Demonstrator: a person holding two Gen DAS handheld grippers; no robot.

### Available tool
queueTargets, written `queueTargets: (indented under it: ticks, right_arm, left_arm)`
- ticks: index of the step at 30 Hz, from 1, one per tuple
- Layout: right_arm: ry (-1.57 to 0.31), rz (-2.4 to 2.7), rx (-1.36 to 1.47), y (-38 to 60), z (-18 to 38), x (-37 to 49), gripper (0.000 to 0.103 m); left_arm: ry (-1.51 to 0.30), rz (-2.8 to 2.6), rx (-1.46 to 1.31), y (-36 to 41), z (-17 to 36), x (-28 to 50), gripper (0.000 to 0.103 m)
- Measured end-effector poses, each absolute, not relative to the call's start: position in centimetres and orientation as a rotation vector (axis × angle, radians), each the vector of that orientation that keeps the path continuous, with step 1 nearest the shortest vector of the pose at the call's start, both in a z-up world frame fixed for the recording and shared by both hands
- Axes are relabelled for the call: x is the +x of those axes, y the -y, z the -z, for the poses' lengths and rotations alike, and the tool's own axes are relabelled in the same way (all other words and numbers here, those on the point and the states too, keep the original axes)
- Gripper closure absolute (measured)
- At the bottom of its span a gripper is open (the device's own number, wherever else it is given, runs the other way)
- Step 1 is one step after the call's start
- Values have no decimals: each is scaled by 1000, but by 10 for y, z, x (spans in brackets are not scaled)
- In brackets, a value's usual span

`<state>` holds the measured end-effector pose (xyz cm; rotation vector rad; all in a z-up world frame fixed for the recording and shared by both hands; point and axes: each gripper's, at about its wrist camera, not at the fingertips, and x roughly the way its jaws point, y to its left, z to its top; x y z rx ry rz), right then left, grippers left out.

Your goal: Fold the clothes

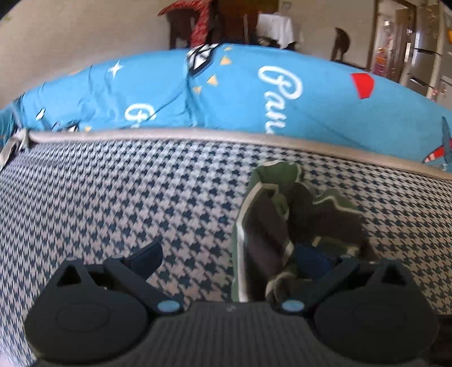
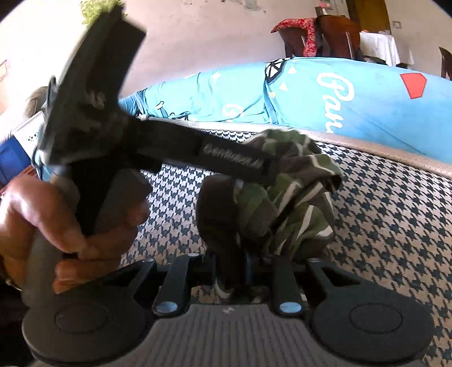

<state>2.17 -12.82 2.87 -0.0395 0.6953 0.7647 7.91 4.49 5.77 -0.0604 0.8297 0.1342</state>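
A green and brown striped garment lies bunched on the houndstooth mattress. In the left wrist view my left gripper is open wide, and the cloth rests against its right finger. My left finger stands over bare mattress. In the right wrist view my right gripper is shut on the near bottom fold of the garment, which rises in a heap ahead of it. A person's hand holds the left gripper, and one of its fingers reaches onto the top of the heap.
A blue quilt with white script lies bulged along the far side, past the mattress's beige piping. Behind it stand wooden chairs, a white-clothed table and a steel fridge. Bare mattress stretches left and right of the garment.
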Motion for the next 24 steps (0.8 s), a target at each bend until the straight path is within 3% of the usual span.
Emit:
queueTargets:
  ticks: [14,20,24]
  right_arm:
    - [-673,-681,-5,160,-48,16,76]
    - [-730,-586,82,175,-39,33,70]
    - [-739,-585,128,176,-39,40,60]
  left_arm:
    - [-903,-279,-76,-74,-46,82,0]
    - [-851,-222,-156,-79,-56,75,0]
    - [-826,-166,-170,-75,-60,72,0]
